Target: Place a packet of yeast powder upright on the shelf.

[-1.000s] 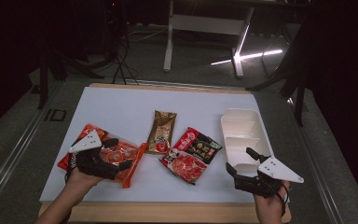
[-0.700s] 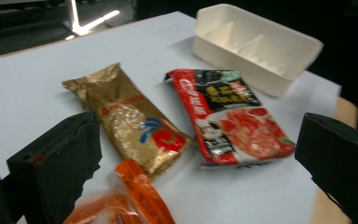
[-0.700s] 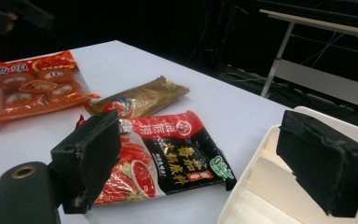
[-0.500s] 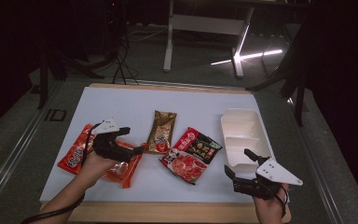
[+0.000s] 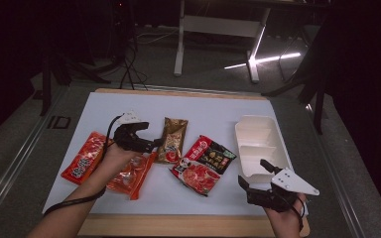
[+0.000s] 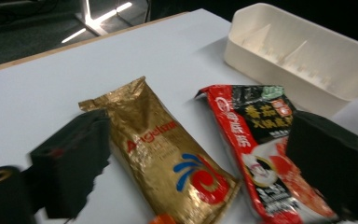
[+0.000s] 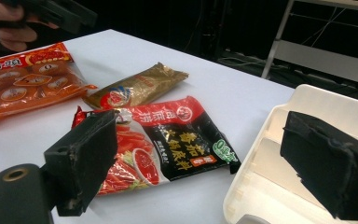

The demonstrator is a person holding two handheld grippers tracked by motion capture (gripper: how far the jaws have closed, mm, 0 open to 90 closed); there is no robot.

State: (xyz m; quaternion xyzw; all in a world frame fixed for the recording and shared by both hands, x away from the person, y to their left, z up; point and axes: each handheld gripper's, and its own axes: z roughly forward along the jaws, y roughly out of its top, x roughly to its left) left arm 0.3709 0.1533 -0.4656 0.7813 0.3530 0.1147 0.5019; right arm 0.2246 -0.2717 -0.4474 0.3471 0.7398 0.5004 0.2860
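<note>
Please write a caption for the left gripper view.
Open left gripper approaching a gold packet beside a red packet.

Gold snack pack (image 6: 168,154) lies flat on the white tabletop, right between the left gripper (image 5: 146,141) jaws, pads not touching it. Crimped top end points away from the tool, red-and-blue swirl logo at the near end, red lettering mid-pack. Foil is shiny, a bit crinkled, pack sealed. In the high view it (image 5: 172,140) sits just ahead of the jaw tips, long axis roughly front-to-back, slightly tilted.
</note>
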